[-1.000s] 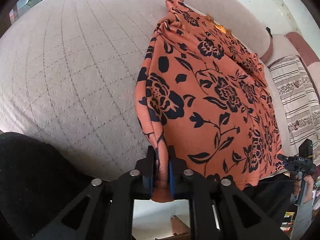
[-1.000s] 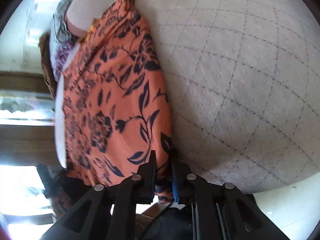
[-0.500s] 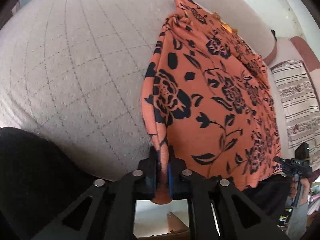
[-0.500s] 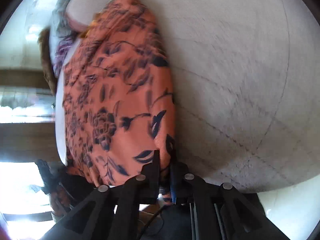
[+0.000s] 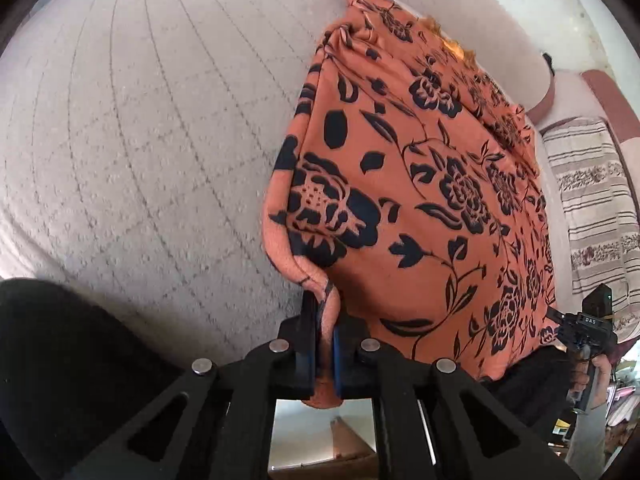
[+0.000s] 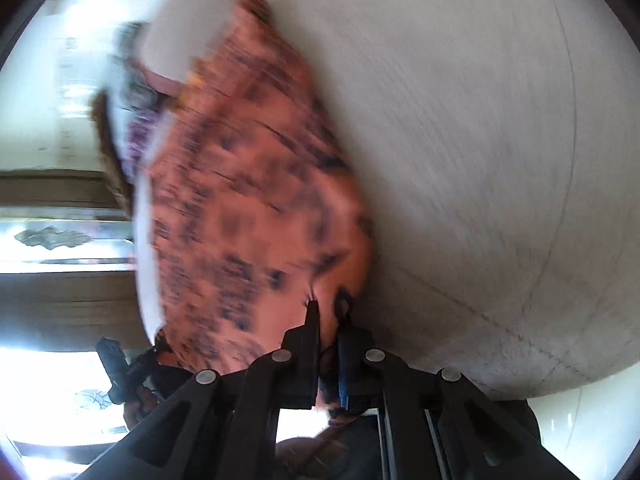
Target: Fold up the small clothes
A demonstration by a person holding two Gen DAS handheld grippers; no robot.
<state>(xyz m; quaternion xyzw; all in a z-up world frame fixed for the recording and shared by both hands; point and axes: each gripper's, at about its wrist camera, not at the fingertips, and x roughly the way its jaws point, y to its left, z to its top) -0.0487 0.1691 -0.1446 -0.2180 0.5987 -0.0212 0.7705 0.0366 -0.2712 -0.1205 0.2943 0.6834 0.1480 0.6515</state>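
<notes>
My left gripper (image 5: pixel 325 320) and right gripper (image 6: pixel 328 320) each had jaws that had just been closing, pinching the orange floral garment (image 5: pixel 420 208) over the quilted bed (image 5: pixel 140 140).

Left gripper (image 5: pixel 325 320), right gripper (image 6: pixel 329 320): jaws clamped, angled downward.

Cloth on cloth, gripped by matt black plastic

The orange garment (image 5: pixel 432 208) is a soft knit with a matt black flower print; the bed cover (image 5: pixel 140 140) under it is pale, nubbly cloth stitched in a grid — rough-looking; each gripper's black arms carry shiny metal rivets, and a striped woven cloth (image 5: pixel 588 216) lies at the right edge
</notes>
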